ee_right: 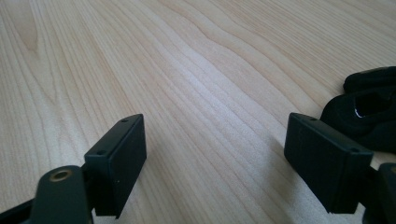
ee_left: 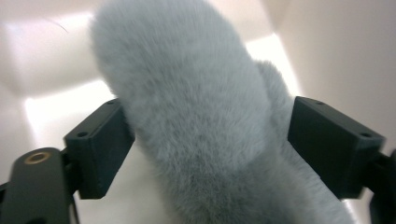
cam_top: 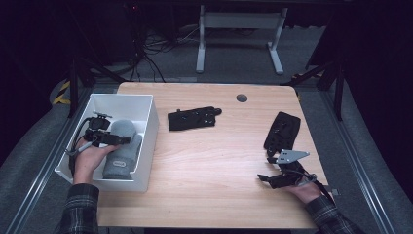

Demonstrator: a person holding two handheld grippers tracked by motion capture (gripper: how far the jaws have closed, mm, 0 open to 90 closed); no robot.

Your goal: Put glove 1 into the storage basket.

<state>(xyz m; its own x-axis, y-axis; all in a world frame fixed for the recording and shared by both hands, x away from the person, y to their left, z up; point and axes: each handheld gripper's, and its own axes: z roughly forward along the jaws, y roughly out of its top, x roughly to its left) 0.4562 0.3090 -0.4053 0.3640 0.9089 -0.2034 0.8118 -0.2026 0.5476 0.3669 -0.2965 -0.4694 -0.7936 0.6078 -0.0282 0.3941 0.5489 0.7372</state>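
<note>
A grey fluffy slipper (cam_top: 122,148) lies inside the white box (cam_top: 146,146) at the table's left edge. My left gripper (cam_top: 122,140) reaches into the box, open, with one jaw on each side of the slipper (ee_left: 201,116), close against the fur. My right gripper (cam_top: 265,168) hovers open low over the bare wood near the front right, with nothing between its jaws (ee_right: 215,149). A black flat item (cam_top: 282,130) lies just beyond it, and its edge (ee_right: 369,107) shows beside the right jaw.
A second black flat item (cam_top: 194,118) lies at the table's middle back. A round dark grommet (cam_top: 241,98) sits near the far edge. The wooden table (cam_top: 214,165) has open room between the box and the right gripper.
</note>
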